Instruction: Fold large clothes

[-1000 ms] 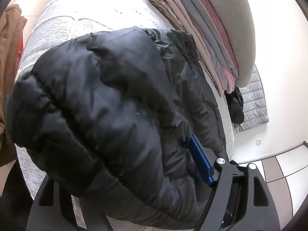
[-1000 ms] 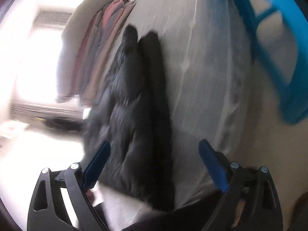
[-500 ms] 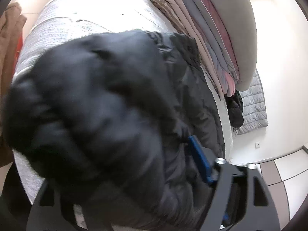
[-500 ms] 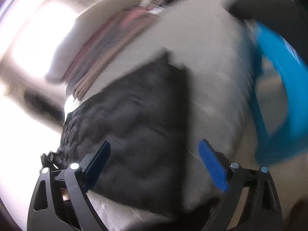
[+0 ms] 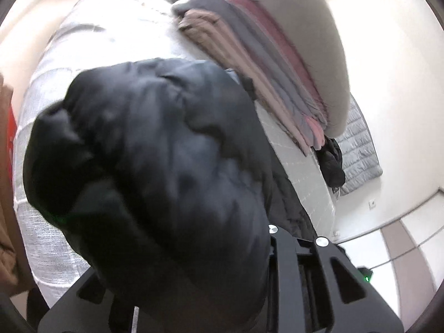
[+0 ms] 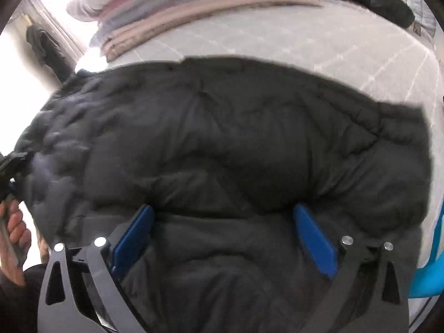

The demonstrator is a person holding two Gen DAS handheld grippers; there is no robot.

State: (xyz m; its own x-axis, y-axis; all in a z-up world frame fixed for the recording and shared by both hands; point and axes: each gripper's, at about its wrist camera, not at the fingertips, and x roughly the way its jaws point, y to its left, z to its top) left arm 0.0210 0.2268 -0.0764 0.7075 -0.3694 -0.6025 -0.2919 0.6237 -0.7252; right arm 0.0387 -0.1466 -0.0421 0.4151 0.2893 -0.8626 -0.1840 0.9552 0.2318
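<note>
Black quilted puffer jacket (image 6: 236, 149) lies on the pale grey bed (image 6: 347, 47), partly folded, long axis running left to right across the right wrist view. One end is bunched and lifted in the left gripper (image 5: 222, 263), whose jaws have just been closing; fabric hides the pads, but they look clenched on the jacket. Right gripper (image 6: 224, 238) hangs low over the jacket's near edge; its jaws, just opening further, stand released and wide, blue pads (image 6: 313, 238) either side of a fabric ridge. Stack of folded clothes (image 6: 199, 8) sits just beyond the jacket.
</note>
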